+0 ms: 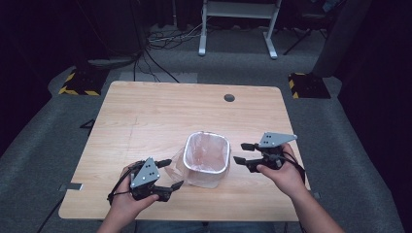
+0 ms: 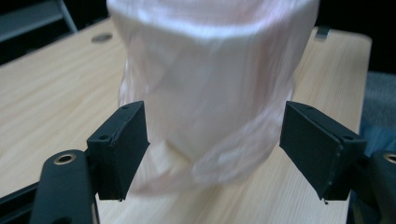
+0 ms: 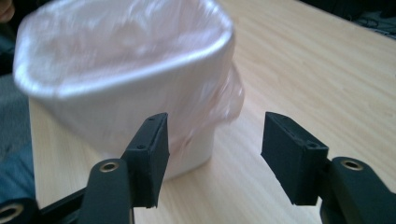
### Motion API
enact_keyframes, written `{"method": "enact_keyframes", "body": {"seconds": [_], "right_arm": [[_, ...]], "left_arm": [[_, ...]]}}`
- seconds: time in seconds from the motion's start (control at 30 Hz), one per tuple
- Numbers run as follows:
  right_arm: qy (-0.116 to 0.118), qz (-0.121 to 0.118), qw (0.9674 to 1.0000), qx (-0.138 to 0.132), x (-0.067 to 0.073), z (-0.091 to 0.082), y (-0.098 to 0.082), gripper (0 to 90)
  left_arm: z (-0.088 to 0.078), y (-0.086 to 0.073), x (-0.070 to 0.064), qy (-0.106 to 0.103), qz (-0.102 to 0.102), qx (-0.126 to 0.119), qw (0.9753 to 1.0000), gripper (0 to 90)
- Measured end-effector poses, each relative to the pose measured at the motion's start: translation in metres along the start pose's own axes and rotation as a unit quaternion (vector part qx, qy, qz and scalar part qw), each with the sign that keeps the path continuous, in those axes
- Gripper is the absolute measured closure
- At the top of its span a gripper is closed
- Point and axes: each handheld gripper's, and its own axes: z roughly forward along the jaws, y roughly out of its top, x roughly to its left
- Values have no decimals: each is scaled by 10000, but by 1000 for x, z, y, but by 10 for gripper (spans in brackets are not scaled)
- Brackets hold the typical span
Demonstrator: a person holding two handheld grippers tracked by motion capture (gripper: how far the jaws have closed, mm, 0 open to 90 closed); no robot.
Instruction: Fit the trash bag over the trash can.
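A small white bin [image 1: 206,159] lined with a thin pinkish plastic bag stands upright on the wooden table [image 1: 145,116], near the front edge. My left gripper [image 1: 174,173] is just left of the bin, open, its jaws pointing at the loose bag skirt. In the left gripper view the bag-covered bin [image 2: 210,70] rises close ahead of the left gripper [image 2: 215,140], and neither pad presses on it. My right gripper [image 1: 239,152] is open just right of the bin. The right gripper view has the bin [image 3: 121,84] ahead to the left of the right gripper [image 3: 212,149], untouched.
A dark round cable hole [image 1: 229,97] sits near the table's far edge. Behind the table are floor cables, a white desk frame [image 1: 238,29] and yellow-black striped blocks [image 1: 80,82] on the grey floor. Bare tabletop spreads to the left and behind the bin.
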Motion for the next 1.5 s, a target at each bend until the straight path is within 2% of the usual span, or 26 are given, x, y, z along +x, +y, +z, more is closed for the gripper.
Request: {"method": "enact_keyframes", "body": {"seconds": [0.03,0.07,0.1,0.17,0.23,0.3,0.37,0.4,0.47,0.5,0.57,0.67,0.73,0.8,0.9,0.97,1.0,1.03,1.07,1.13,1.17,1.23,1.33,1.4,1.47,1.5], "right_arm": [[-39,59,9999,-87,-1,1,3,413],[-171,255,9991,-288,-5,3,8,396],[-171,255,9991,-288,-5,3,8,396],[-218,597,9960,-622,-8,5,19,371],[-134,565,9958,-707,-6,6,28,366],[-122,502,9962,-708,-5,8,33,363],[-54,380,9972,-644,-1,14,43,359],[-60,337,9976,-594,0,17,46,359],[-103,290,9985,-447,0,23,50,359],[-103,290,9985,-447,0,23,50,359],[-85,289,9990,-328,-3,29,53,360],[-56,323,9993,-179,-10,36,56,377],[130,490,9986,-123,-12,39,55,386],[371,710,9968,-20,-12,41,50,428],[547,898,9944,33,-9,40,46,421],[506,961,9940,98,-5,34,40,404],[506,961,9940,98,-5,34,40,404],[690,1176,9905,184,-2,28,34,398],[804,1309,9879,234,0,26,31,394],[881,1358,9863,332,3,22,29,383],[1016,1491,9828,394,10,16,25,370],[1116,1616,9795,441,15,10,23,365],[1037,1653,9797,459,19,3,23,341],[745,1639,9836,106,21,-7,28,295],[475,1495,9874,-190,17,-13,33,259],[475,1495,9874,-190,17,-13,33,259]], "left_arm": [[3,2,0,53,20,-10,10000,234],[15,5,-1,233,127,162,9995,238],[15,5,-1,233,127,162,9995,246],[28,4,-3,394,215,424,9981,267],[40,1,-3,333,192,682,9969,271],[49,-4,-3,236,169,803,9963,280],[60,-13,-2,178,139,1076,9939,334],[60,-13,-2,178,139,1076,9939,348],[68,-22,0,118,62,1282,9917,367],[68,-22,0,118,62,1282,9917,365],[70,-26,3,174,12,1437,9895,361],[64,-28,4,165,-103,1289,9915,359],[59,-26,3,167,-36,1168,9930,351],[58,-25,2,282,7,1131,9932,355],[59,-26,8,526,-78,1140,9921,352],[58,-25,14,900,-120,1145,9893,371],[58,-25,14,900,-120,1145,9893,403],[60,-24,18,1115,-151,1073,9878,411],[61,-24,19,1196,-179,1053,9871,413],[63,-24,21,1228,-228,1024,9869,416],[68,-22,23,1268,-352,955,9867,413],[74,-19,22,1351,-237,1019,9853,421],[78,-16,19,1430,-113,1081,9837,425],[79,-15,17,1432,-85,1077,9838,411],[73,-16,13,1335,-178,952,9863,388],[73,-16,13,1335,-178,952,9863,379]]}}
